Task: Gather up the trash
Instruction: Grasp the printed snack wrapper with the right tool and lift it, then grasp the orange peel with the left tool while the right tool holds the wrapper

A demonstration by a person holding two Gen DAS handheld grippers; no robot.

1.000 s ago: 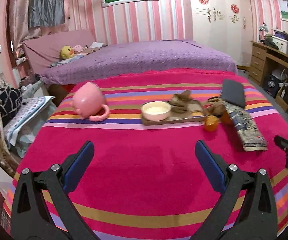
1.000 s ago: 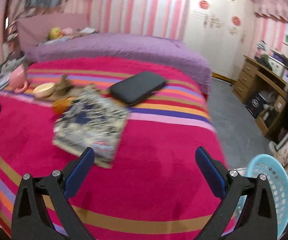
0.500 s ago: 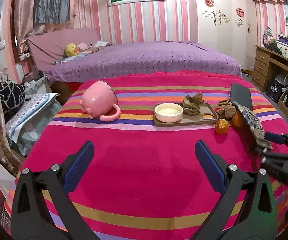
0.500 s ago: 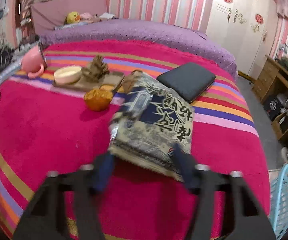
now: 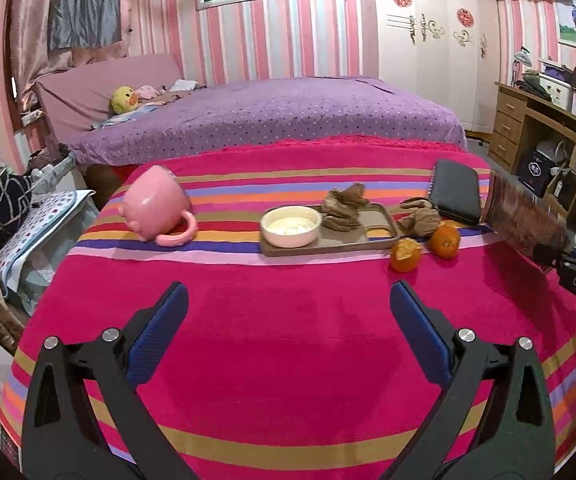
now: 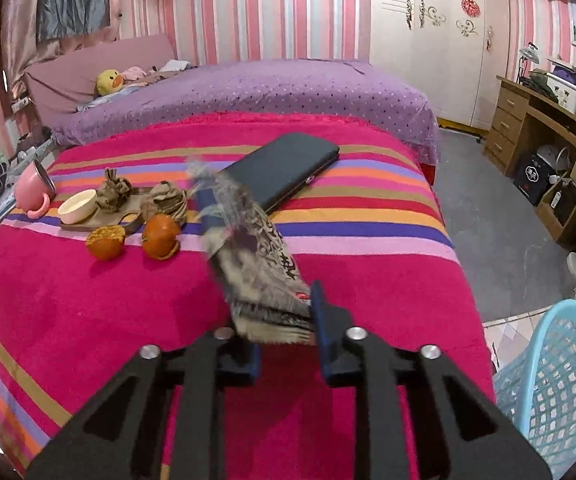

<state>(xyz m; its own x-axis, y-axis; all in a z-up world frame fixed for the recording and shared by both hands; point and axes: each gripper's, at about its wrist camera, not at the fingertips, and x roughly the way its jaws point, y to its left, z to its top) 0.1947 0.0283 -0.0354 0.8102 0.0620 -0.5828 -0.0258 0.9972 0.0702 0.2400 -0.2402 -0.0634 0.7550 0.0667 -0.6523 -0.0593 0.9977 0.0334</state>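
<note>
the left gripper (image 5: 288,320) is at the bottom of the frame, jaws spread wide, nothing between the blue pads (image 5: 160,332). below it lies a striped cloth (image 5: 288,360). a pink mug (image 5: 154,210) lies on its side at left. a brown tray (image 5: 371,236) holds a white bowl (image 5: 291,226) and crumpled brown paper (image 5: 343,206). a second brown wad (image 5: 419,216) sits just right of the tray. two oranges (image 5: 443,240) lie near the tray's right end; one (image 5: 405,255) looks peeled open. a black case (image 5: 455,190) lies behind them. at the right edge, the right gripper (image 5: 551,258) holds a printed packet (image 5: 523,220), apparently raised off the cloth.
</note>
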